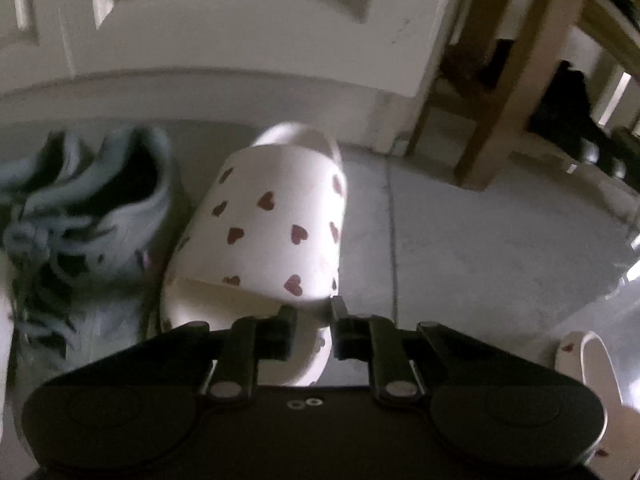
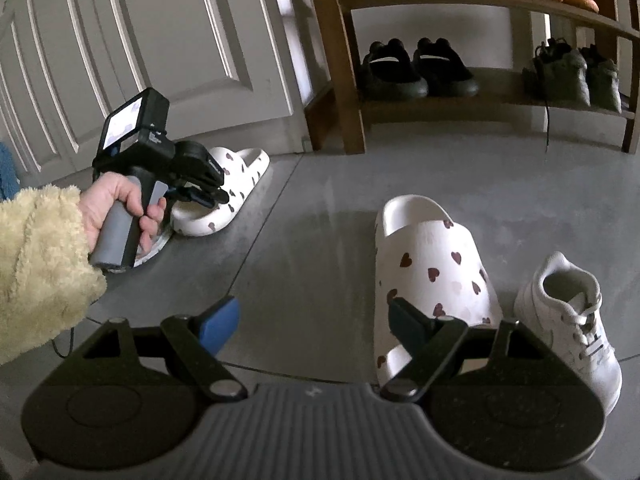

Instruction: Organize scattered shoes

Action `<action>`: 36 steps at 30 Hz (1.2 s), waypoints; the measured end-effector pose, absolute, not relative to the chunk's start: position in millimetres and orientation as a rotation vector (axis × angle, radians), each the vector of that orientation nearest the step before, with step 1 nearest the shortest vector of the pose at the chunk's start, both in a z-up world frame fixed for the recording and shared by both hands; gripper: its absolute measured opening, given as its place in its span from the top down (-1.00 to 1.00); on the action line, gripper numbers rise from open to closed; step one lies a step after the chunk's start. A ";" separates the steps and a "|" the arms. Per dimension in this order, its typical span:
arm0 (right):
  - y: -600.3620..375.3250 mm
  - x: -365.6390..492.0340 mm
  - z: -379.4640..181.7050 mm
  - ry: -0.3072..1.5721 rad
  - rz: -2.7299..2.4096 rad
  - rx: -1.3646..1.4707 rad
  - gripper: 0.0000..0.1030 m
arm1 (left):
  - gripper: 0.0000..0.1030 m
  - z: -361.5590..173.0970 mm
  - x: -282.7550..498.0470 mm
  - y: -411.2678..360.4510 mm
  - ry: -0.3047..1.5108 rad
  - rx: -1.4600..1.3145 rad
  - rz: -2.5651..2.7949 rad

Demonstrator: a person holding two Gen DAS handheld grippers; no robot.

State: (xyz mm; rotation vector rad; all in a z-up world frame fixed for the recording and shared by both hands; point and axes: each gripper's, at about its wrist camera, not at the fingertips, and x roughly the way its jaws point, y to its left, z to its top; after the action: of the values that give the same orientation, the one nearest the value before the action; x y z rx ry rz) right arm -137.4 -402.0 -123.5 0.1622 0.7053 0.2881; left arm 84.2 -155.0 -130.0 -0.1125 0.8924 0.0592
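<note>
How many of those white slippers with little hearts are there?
2: one slipper by the door at the left gripper, another slipper mid-floor beside a white sneaker. Others may lie out of view.

We logged the left hand-held gripper [image 1: 312, 316] as all black: two rounded pods at the base, hinged link bars with silver pivot pins, short blocky black fingers [image 1: 280, 324], and two small silver screws on the central plate. Seen from the right wrist view, it [image 2: 218, 196] had a grey pistol grip, a black body, and a black camera [image 2: 134, 124] with a lit rear screen on top. The sleeve [image 2: 38, 268] was fuzzy cream-yellow fleece. The right hand-held gripper [image 2: 314, 322] had a ribbed grey central plate, black pods and links with silver pins, and blue finger pads [image 2: 220, 322].
</note>
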 end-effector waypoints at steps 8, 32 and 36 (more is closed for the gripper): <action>-404.3 -138.7 -122.1 0.693 0.290 0.159 -0.64 | 0.86 -109.7 61.5 -171.5 0.836 -0.017 0.002; -436.5 -156.5 -108.4 0.592 0.227 0.177 -0.64 | 0.20 -105.5 -99.5 -266.3 0.957 0.194 -0.421; -440.4 -158.4 -111.3 0.608 0.206 0.211 -0.64 | -0.08 -89.7 -88.2 -243.6 0.942 0.149 -0.349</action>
State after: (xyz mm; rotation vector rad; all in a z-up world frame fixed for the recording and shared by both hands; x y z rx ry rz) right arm -158.4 -440.4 -111.3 0.2107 0.6083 0.2064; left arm -88.2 -243.6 -89.7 0.1494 0.9422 -0.3494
